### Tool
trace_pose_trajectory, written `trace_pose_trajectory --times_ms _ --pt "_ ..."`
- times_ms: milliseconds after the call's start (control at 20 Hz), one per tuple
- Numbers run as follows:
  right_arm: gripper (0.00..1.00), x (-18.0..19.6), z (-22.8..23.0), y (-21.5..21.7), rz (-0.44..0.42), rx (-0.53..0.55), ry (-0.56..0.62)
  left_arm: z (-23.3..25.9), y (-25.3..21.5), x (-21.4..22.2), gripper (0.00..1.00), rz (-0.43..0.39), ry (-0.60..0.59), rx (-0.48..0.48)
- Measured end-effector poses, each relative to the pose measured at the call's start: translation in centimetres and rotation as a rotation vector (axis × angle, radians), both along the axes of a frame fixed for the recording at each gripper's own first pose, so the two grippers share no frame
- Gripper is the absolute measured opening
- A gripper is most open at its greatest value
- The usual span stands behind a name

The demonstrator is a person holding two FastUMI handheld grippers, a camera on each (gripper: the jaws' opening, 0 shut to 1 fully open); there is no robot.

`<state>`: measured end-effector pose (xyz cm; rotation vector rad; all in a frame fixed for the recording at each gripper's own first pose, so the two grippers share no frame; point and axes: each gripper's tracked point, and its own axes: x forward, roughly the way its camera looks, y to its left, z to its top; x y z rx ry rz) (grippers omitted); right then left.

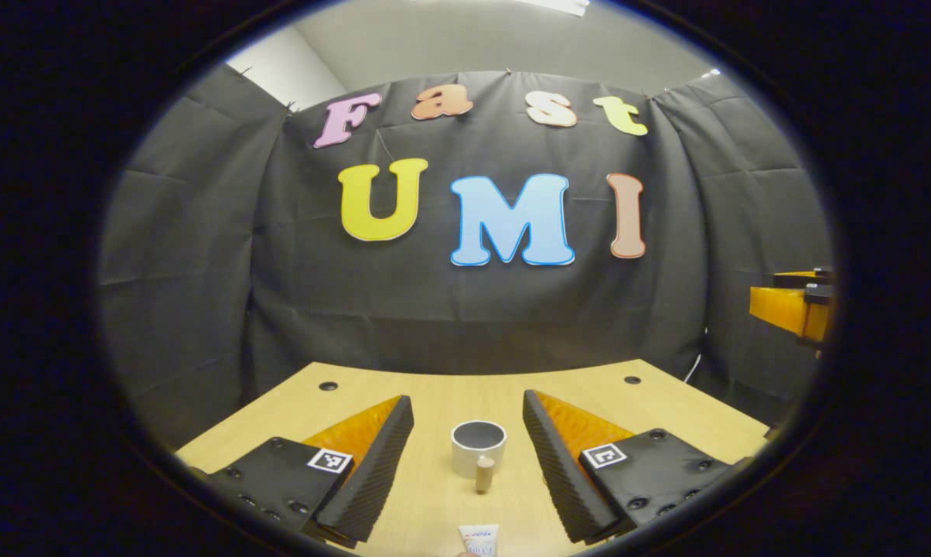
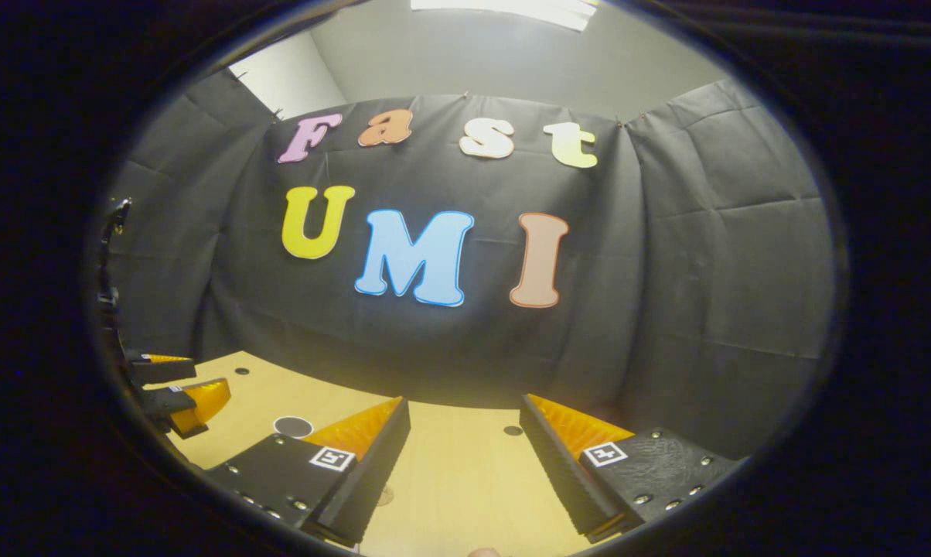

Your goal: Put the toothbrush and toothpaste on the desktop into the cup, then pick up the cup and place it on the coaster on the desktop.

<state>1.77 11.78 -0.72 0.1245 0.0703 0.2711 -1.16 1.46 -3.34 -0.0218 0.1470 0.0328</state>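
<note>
Left gripper view: the left hand-held gripper is held above the bench with its two fingers spread wide and nothing between the pads. Directly ahead, centred in the gap between the fingers, stands the cup, upright, mouth open upward. Just in front of the cup, on the near side, is a small tan cylindrical item; whether it touches the cup cannot be told. Nearer still, at the lower edge between the fingers, lies the end of the toothpaste tube. The right hand-held gripper appears far to the right, raised above bench level.

Right gripper view: the right hand-held gripper is likewise spread, holding nothing, above bare bench surface. Ahead and to the left of its left finger lies a dark round coaster, flat on the bench. Further left, the left hand-held gripper appears at the edge.
</note>
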Motion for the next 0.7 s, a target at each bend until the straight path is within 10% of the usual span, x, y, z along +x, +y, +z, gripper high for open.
trace_pose_trajectory --times_ms 700 --pt "0.92 -1.4 -5.5 4.7 0.12 0.066 0.272 -4.9 -1.1 -0.3 0.92 -0.06 0.204 -0.036"
